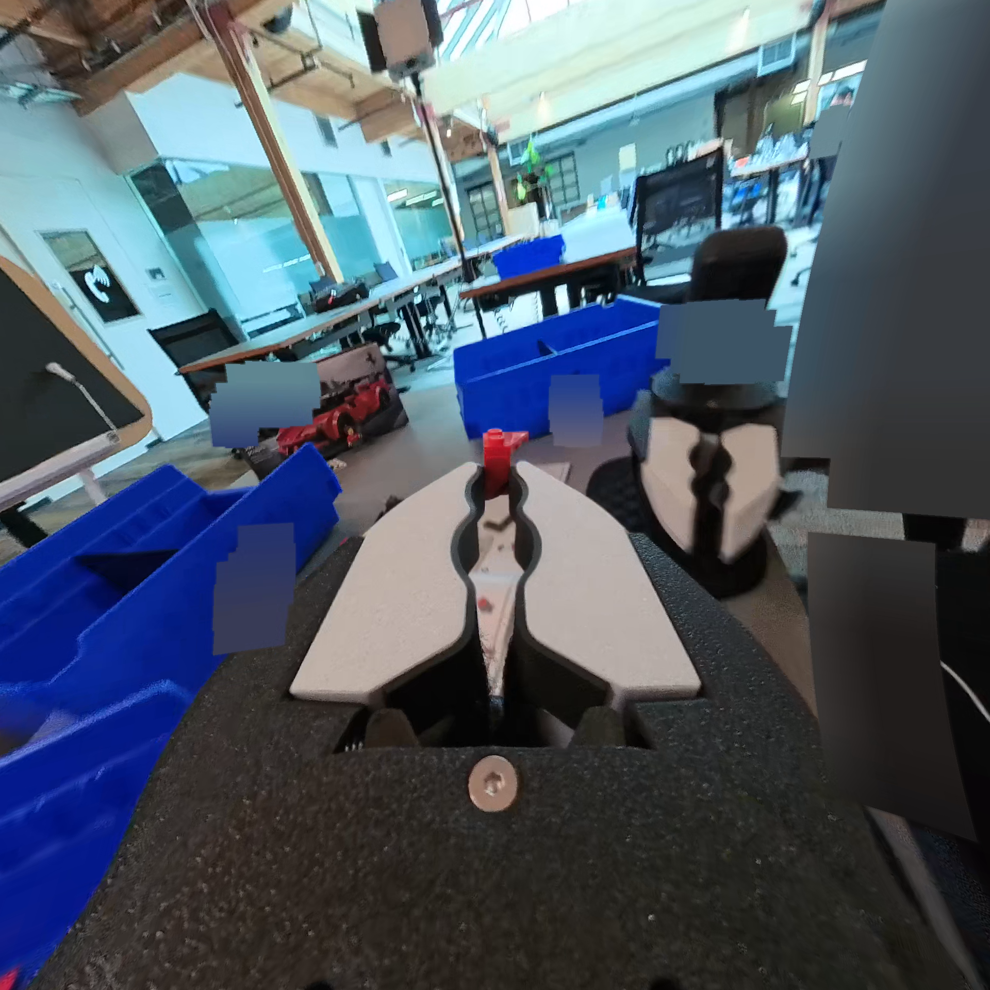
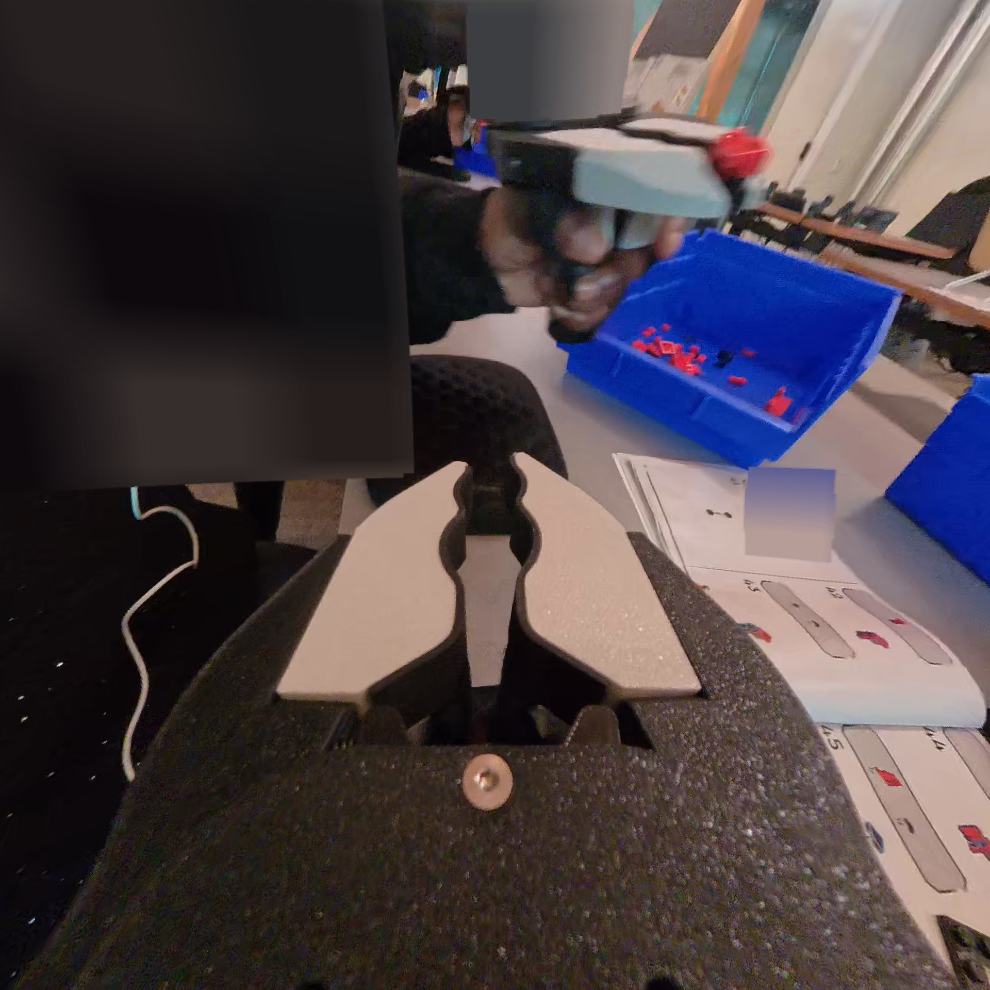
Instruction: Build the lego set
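My left gripper (image 1: pixel 497 467) is shut on a small red lego piece (image 1: pixel 499 455) that sticks up from its fingertips, held above the table. In the right wrist view the left gripper (image 2: pixel 742 160) is raised above a blue bin, with the red piece (image 2: pixel 736 152) at its tip and a hand on its grip. My right gripper (image 2: pixel 490 479) is nearly shut, with what looks like a small black piece (image 2: pixel 490 498) between its fingertips. In the left wrist view the right gripper (image 1: pixel 708 477) is to the right, pointing toward my left one.
A blue bin (image 2: pixel 835 321) holds several loose red pieces. An open instruction booklet (image 2: pixel 803 616) lies on the grey table on the right. Blue bins stand at the left (image 1: pixel 160 535) and far side (image 1: pixel 514 369). The set's box (image 1: pixel 353 396) stands behind. A black perforated pad (image 2: pixel 471 407) lies under the grippers. Some 12 cm of space lies between my two pairs of fingers.
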`<move>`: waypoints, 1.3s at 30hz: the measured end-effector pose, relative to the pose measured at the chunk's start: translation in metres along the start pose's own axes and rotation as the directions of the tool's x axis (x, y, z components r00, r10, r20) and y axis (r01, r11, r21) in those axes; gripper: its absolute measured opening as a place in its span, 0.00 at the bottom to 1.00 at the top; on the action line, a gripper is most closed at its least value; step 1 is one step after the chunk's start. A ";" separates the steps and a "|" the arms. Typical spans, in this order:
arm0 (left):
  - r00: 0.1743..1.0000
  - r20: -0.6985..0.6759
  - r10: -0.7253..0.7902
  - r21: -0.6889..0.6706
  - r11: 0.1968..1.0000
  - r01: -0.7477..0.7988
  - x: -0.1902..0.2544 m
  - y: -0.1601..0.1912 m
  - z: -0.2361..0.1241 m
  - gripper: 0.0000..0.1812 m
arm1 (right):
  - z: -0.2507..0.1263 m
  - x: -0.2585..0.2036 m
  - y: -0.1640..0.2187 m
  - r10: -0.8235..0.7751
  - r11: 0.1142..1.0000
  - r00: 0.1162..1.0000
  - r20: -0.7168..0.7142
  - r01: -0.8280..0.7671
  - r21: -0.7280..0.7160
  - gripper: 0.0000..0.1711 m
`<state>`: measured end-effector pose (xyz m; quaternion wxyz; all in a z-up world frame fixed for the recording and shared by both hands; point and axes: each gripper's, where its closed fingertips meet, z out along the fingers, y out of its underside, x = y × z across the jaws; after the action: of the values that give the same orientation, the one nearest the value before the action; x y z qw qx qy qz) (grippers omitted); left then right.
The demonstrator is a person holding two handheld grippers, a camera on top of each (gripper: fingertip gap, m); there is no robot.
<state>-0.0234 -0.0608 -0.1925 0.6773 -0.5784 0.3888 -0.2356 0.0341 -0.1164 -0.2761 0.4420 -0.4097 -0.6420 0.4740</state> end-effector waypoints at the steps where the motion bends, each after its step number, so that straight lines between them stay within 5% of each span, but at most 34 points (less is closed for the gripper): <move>1: 1.000 0.008 0.010 -0.028 1.000 -0.010 0.006 -0.001 -0.012 0.04 | -0.001 0.000 -0.001 0.002 1.000 1.000 -0.001 -0.002 0.009 0.07; 13: 0.984 0.173 0.053 -0.075 0.996 -0.041 0.046 -0.050 -0.122 0.04 | 0.000 0.008 0.000 0.056 0.998 0.998 -0.022 -0.056 0.002 0.18; 26: 0.947 0.304 0.108 -0.201 0.978 -0.047 0.111 -0.044 -0.201 0.04 | -0.001 0.022 0.002 0.092 0.996 0.989 -0.116 -0.092 0.008 0.20; 39: 0.731 0.667 0.143 -0.284 0.956 0.071 0.171 -0.058 -0.342 0.04 | -0.002 0.021 -0.002 0.075 0.997 0.990 -0.119 -0.071 0.037 0.18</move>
<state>-0.1890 -0.4109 -0.1901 0.6844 -0.7094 0.1553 0.0655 0.0304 -0.0960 -0.2700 0.4688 -0.4534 -0.5909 0.4748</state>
